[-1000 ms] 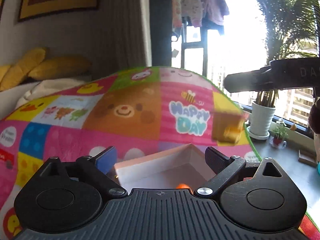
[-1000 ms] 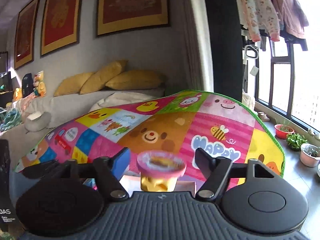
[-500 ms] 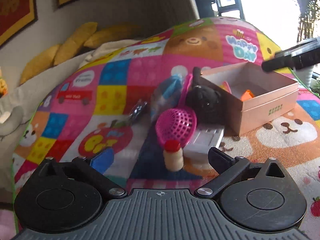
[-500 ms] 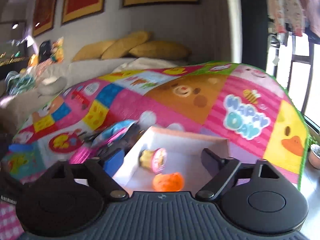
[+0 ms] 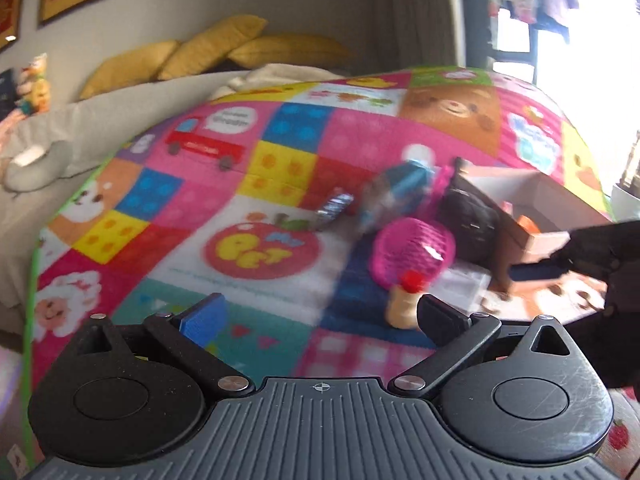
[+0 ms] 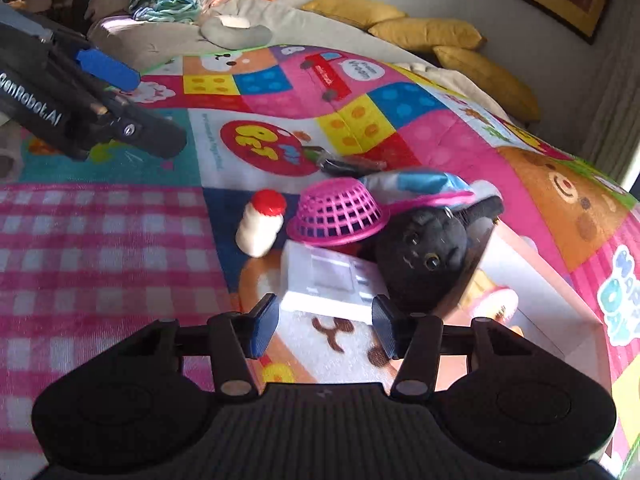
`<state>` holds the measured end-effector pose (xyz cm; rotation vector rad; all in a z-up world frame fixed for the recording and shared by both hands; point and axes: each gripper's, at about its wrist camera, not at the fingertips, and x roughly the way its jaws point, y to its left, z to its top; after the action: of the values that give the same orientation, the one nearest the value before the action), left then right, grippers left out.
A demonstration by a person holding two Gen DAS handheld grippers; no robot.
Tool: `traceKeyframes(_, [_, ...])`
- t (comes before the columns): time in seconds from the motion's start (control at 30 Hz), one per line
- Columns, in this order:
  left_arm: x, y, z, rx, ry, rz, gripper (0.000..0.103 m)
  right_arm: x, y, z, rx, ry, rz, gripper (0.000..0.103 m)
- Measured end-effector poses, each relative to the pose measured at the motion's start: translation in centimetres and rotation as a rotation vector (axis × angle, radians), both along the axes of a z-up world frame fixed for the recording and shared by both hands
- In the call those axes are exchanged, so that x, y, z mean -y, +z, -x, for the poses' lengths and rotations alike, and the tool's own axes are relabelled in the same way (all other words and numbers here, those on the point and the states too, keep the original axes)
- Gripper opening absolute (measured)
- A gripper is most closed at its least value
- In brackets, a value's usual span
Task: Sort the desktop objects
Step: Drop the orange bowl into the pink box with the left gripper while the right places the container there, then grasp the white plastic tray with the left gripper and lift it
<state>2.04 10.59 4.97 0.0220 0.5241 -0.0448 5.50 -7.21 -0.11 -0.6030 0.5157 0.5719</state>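
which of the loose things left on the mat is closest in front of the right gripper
The flat white box: it lies just ahead of the right gripper, whose fingers are closing with nothing between them. The red-capped bottle, pink basket and black plush sit beyond it.

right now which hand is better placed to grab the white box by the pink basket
Right. Its tongs point straight at the white box, just in front, closing with nothing between them. The left tongs sit wide open further off, facing the small bottle.

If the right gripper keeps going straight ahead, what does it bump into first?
Most likely the flat white rectangular box lying on the colourful play mat. It sits just beyond the closing, empty fingers of the right gripper, though depth is hard to judge.
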Motion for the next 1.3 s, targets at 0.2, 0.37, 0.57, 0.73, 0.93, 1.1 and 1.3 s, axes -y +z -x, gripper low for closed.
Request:
traceKeyframes(0.2, [6.7, -1.4, -1.1, -0.025, -0.28, -0.055, 0.088, 5.9, 2.2, 1.6, -0.003, -0.117, -0.119, 0.054])
traceKeyframes(0.37, [10.5, -3.0, -3.7, -0.068, -0.325, -0.127, 0.091, 11.4, 3.7, 2.9, 0.021, -0.261, -0.232, 0.064])
traceKeyframes(0.57, [9.7, -4.5, -8.4, -0.171, -0.216, -0.114, 0.075, 14.2, 3.1, 3.8, -0.004, -0.306, -0.315, 0.067])
traceKeyframes(0.73, [9.6, -4.2, -8.6, -0.182, -0.215, -0.08, 0.06, 14.7, 2.1, 3.7, -0.038, -0.324, -0.367, 0.072])
traceKeyframes(0.93, [10.7, -2.1, -2.9, -0.138, -0.35, -0.096, 0.053, 15.2, 1.8, 4.3, -0.045, -0.343, -0.382, 0.081])
traceKeyframes(1.1, [13.3, -1.6, 1.6, -0.152, -0.571, -0.029, 0.055, 15.8, 2.1, 4.6, -0.032, -0.364, -0.388, 0.091])
traceKeyframes(1.3, [13.5, -1.3, 2.2, -0.052, -0.493, -0.105, 0.078, 16.2, 3.0, 5.2, -0.01, -0.372, -0.41, 0.103])
